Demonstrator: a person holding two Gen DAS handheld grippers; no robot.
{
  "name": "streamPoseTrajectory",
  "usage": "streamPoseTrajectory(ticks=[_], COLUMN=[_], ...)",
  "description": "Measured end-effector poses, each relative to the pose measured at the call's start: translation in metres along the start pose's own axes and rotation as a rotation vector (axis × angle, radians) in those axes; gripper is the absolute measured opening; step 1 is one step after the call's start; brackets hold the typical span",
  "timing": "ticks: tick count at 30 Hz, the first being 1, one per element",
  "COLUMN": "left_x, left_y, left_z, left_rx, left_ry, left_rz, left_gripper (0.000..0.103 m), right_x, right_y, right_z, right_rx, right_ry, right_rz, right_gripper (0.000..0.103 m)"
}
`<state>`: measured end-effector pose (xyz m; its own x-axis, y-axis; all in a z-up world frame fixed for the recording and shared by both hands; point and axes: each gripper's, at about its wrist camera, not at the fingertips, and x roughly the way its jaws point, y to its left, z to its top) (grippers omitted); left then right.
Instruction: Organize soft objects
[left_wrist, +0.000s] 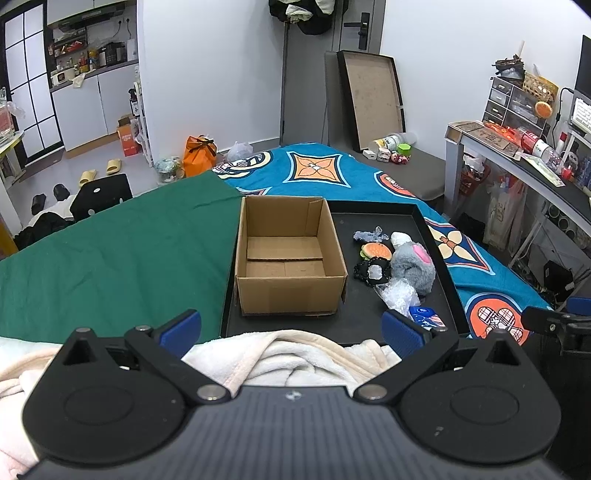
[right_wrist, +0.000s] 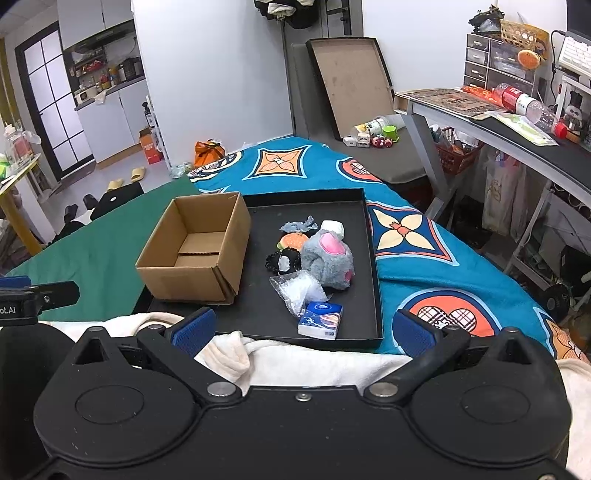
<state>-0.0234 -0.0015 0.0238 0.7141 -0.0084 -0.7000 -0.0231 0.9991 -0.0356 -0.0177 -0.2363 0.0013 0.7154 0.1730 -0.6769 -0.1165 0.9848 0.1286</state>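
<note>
An open empty cardboard box stands on the left of a black tray on the bed. To its right lie a grey plush toy, a burger toy, a black frilly item, a clear plastic bag and a blue tissue pack. My left gripper is open and empty, above a cream blanket. My right gripper is open and empty, short of the tray's near edge.
The bed has a green sheet on the left and a blue patterned cover on the right. A cluttered desk stands at the right. A large flat black box leans on the far wall.
</note>
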Motion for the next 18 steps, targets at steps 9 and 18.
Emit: streamPoseTrajectory(ticks=[9, 18], left_x=[-0.0005, 0.0037], left_y=[-0.0060, -0.0090], left_z=[0.0006, 0.0045], left_rx=[0.024, 0.032], left_ry=[-0.001, 0.007], left_rz=[-0.005, -0.010], left_gripper=[0.103, 0.103], right_x=[-0.0007, 0.0038], right_y=[-0.0009, -0.0048], right_z=[-0.0019, 0.0005], right_rx=[0.006, 0.025], right_ry=[-0.005, -0.005], right_rz=[-0.004, -0.008], right_gripper=[0.103, 0.103])
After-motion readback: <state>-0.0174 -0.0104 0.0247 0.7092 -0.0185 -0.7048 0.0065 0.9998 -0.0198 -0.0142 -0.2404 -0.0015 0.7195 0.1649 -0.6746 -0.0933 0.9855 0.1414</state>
